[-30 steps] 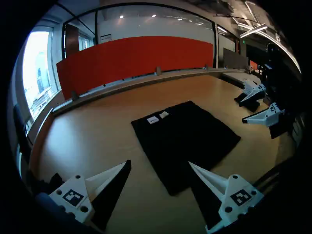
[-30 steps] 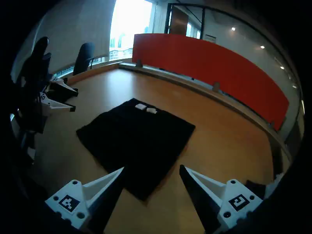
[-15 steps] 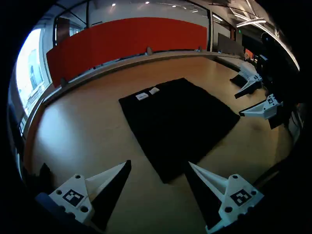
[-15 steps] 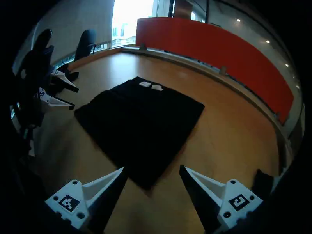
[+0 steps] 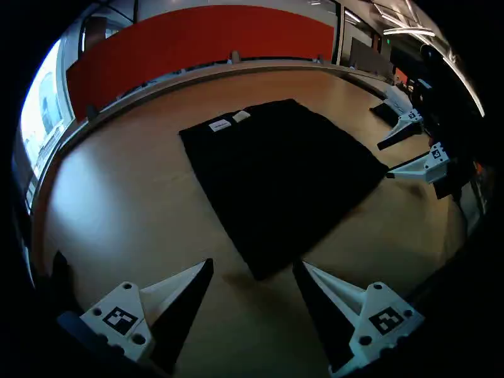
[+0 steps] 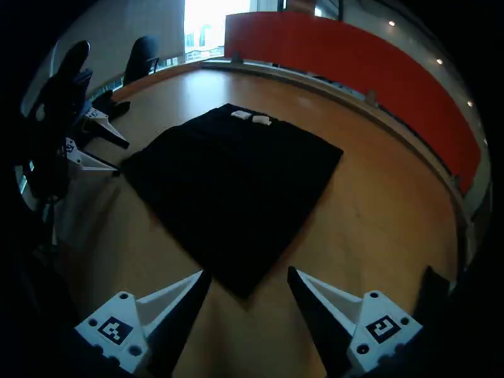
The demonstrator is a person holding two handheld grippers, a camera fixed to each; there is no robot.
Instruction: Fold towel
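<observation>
towel: black, spread flat on the counter, roughly rectangular, no folded-over part made out
towel tags: two small white patches lying side by side at the towel's far edge
towel near corner, left gripper view: seen low in the gap between the left tongs' fingers; contact cannot be told
towel near corner, right gripper view: seen low in the gap between the right tongs' fingers; contact cannot be told
left tongs: fingers spread wide, nothing held; pointed across the towel along its length
right tongs: fingers spread wide, nothing gripped; pointed across the towel from the opposite side
right tongs in left gripper view: seen at the far right, white fingers parted, tips just beside the towel's right corner, dark holder behind
left tongs in right gripper view: seen at the far left, white fingers parted, lower tip just beside the towel's left corner
markers: a square black-and-white marker carried on each white finger base
counter: light wood, wide; bare surface all round the towel
partition: long red panel standing along the counter's far edge
window: bright, blown out, beyond the partition's end
chairs: dark office chairs near the window, at the counter's far corner
ceiling lights: small spots and a strip light seen above, in left gripper view
</observation>
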